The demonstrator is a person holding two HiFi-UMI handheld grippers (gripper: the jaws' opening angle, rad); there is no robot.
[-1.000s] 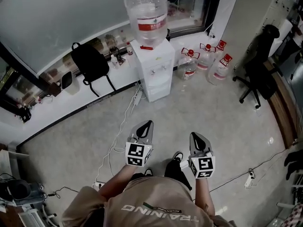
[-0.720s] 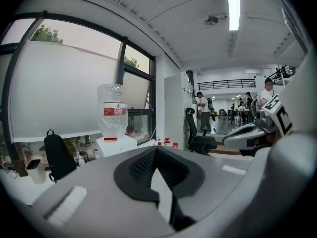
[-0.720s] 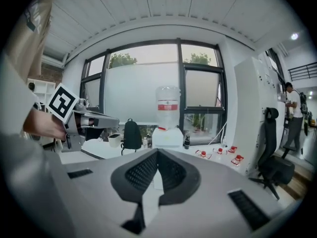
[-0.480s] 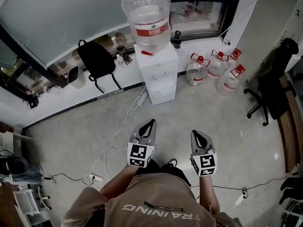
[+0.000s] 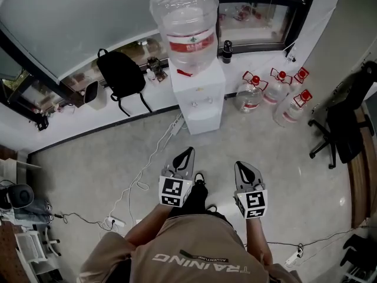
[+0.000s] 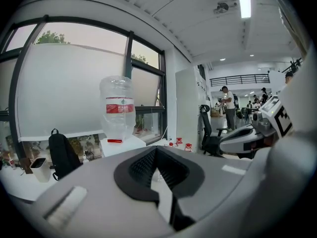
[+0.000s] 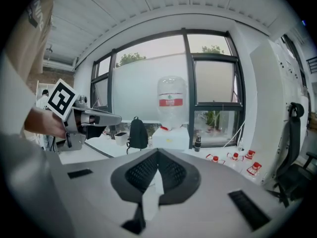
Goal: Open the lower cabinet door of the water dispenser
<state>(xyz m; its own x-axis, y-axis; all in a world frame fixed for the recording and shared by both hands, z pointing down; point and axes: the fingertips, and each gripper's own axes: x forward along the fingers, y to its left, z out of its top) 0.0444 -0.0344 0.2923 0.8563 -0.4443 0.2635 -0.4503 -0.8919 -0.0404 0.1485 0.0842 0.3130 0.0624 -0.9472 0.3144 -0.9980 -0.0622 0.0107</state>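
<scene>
The white water dispenser (image 5: 198,92) stands against the window ledge with a big clear bottle (image 5: 184,23) on top. Its lower cabinet door (image 5: 204,121) looks closed. Both grippers are held side by side in front of the person, a good stretch of floor short of the dispenser. My left gripper (image 5: 187,152) is shut with nothing in it, and so is my right gripper (image 5: 242,165). In the left gripper view the dispenser (image 6: 122,144) shows beyond the closed left gripper (image 6: 156,149). In the right gripper view the dispenser (image 7: 171,138) stands straight ahead of the closed right gripper (image 7: 158,152).
A black backpack (image 5: 121,74) leans on the ledge left of the dispenser. Three spare water bottles (image 5: 274,91) sit on the floor to its right, with an office chair (image 5: 344,128) beyond them. A white cable (image 5: 145,171) runs across the floor to a power strip (image 5: 115,221).
The person has walked toward the dispenser, which now sits nearer and larger in the head view. Both grippers travelled along, still shut.
</scene>
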